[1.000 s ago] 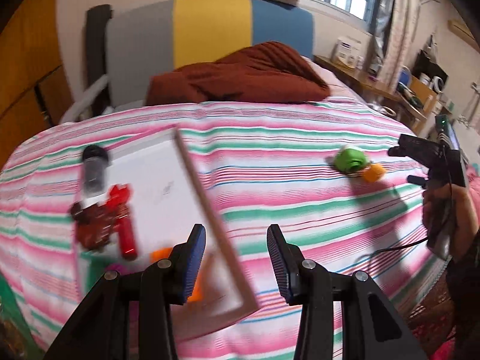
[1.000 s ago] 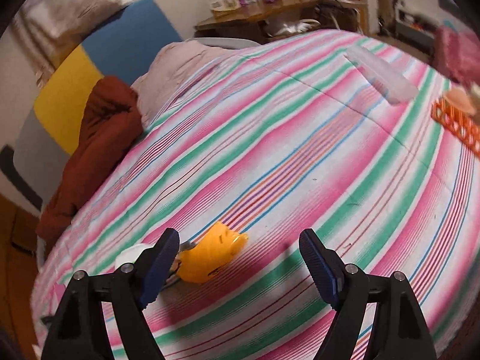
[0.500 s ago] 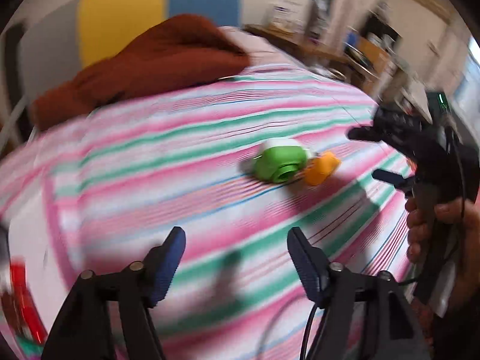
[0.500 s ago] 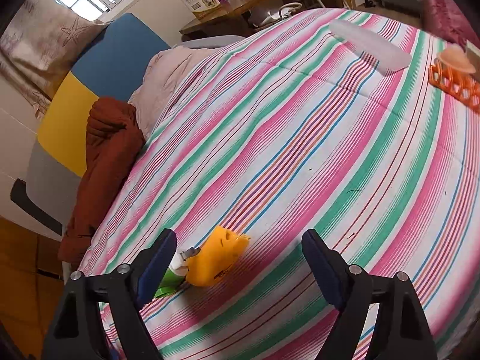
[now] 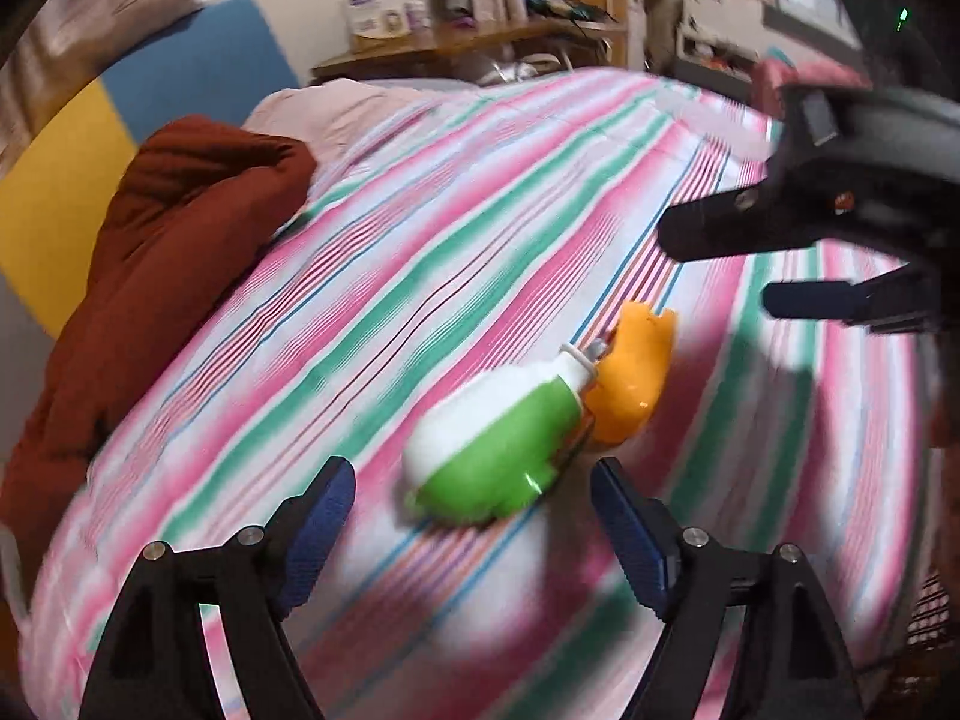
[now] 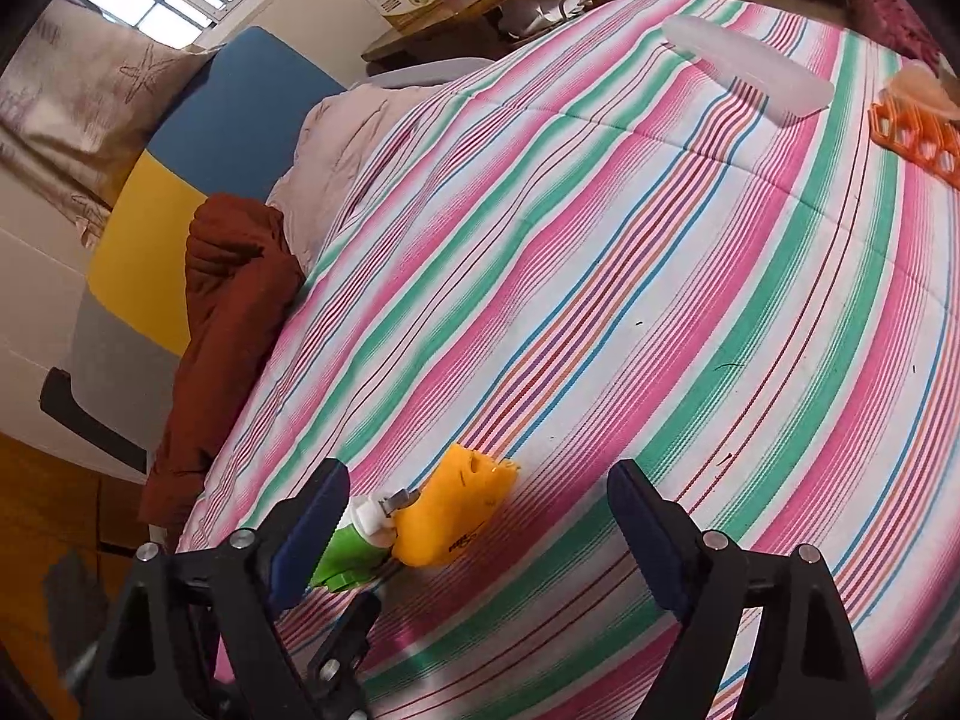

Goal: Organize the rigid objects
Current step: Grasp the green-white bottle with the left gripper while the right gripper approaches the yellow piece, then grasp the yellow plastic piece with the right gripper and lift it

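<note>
A green and white plastic toy [image 5: 498, 450] lies on the striped bedspread [image 5: 480, 228], touching an orange plastic piece [image 5: 630, 378]. My left gripper [image 5: 471, 480] hangs just over the green toy with its jaws opening wide; the toy sits partly between the fingertips and neither pad touches it. My right gripper [image 5: 720, 269] hovers beyond the orange piece, its jaws opening and nothing in them. In the right wrist view the orange piece [image 6: 456, 510] lies between the tips of the right gripper [image 6: 480, 480], untouched, and the green toy [image 6: 348, 552] is half hidden behind the left finger.
A brown blanket [image 6: 234, 312] and a pale pillow [image 6: 348, 138] lie by the blue and yellow headboard [image 6: 240, 102]. A clear flat lid [image 6: 750, 69] and an orange basket [image 6: 918, 138] sit at the far right of the bed. A cluttered desk [image 5: 480, 42] stands behind.
My left gripper swung right, away from the white tray with red items, came down over the green toy and spread its jaws. The right gripper stayed nearly still, rolling slightly.
</note>
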A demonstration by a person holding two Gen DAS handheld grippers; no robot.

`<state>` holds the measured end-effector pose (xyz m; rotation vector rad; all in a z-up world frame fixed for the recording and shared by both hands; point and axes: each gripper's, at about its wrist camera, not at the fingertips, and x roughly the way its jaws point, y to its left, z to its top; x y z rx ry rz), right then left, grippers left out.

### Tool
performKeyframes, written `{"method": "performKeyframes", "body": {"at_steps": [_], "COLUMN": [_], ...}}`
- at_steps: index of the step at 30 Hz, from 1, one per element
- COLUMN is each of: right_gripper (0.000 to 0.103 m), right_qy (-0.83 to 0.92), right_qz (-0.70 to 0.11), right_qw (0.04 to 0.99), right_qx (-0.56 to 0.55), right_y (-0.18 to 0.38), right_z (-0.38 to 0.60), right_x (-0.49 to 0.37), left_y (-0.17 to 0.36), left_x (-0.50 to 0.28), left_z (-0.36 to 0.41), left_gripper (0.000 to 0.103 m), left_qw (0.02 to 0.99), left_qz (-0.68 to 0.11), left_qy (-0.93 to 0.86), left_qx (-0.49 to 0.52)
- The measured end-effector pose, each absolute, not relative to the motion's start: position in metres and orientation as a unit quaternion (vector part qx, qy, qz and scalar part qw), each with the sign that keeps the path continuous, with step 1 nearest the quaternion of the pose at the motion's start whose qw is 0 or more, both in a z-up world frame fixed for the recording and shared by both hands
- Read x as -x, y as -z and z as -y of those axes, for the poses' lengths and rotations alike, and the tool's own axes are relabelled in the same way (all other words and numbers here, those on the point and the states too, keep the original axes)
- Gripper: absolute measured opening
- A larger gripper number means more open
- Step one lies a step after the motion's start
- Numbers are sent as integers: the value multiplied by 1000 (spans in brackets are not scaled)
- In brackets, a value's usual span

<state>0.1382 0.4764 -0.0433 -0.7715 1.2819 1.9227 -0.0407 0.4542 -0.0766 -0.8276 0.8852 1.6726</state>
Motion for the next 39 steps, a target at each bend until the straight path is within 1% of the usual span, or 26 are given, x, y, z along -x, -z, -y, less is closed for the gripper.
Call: {"method": "performKeyframes", "body": {"at_steps": [2, 3, 4, 5, 9, 13, 16, 18, 25, 31, 35, 36, 38, 39], "right_gripper": [88, 89, 89, 89, 89, 89, 89, 89, 89, 89, 89, 87, 56, 36], "right_qy": [-739, -737, -735, -735, -732, -727, -727, -727, -739, -746, -759, -767, -785, -798], "right_qz": [-494, -495, -496, -497, -499, -500, -490, -480, -455, -445, -410, -390, -355, -342], "right_qw": [348, 349, 349, 349, 353, 360, 358, 355, 336, 336, 337, 335, 313, 283], "right_qx": [299, 300, 302, 303, 301, 304, 322, 339, 366, 365, 378, 384, 400, 407], "right_y": [45, 45, 47, 47, 48, 51, 54, 58, 63, 67, 67, 68, 68, 68], "right_z": [-477, -477, -478, -478, -480, -481, -479, -478, -473, -473, -466, -463, -456, -451], "right_x": [-138, -138, -137, -137, -138, -140, -133, -127, -110, -102, -87, -79, -69, -61], "left_y": [85, 89, 92, 94, 93, 91, 90, 89, 86, 90, 92, 92, 93, 93], "left_x": [45, 48, 50, 53, 57, 43, 23, 16, -13, -18, -22, -22, -21, -21], "left_z": [-462, -464, -464, -461, -429, -377, -337, -324, -278, -264, -265, -265, -265, -265], "left_gripper": [81, 75, 56, 55, 55, 55, 55, 55, 55, 55, 55, 55, 55, 55], "left_qw": [515, 515, 515, 515, 490, 434, 403, 392, 368, 381, 380, 381, 381, 381], "left_qz": [-374, -369, -359, -342, -270, -237, -216, -204, -190, -180, -181, -178, -175, -176], "left_qy": [-685, -683, -682, -686, -712, -750, -773, -783, -810, -814, -821, -821, -822, -823], "left_qx": [354, 364, 375, 385, 426, 439, 439, 438, 415, 400, 386, 386, 385, 384]}}
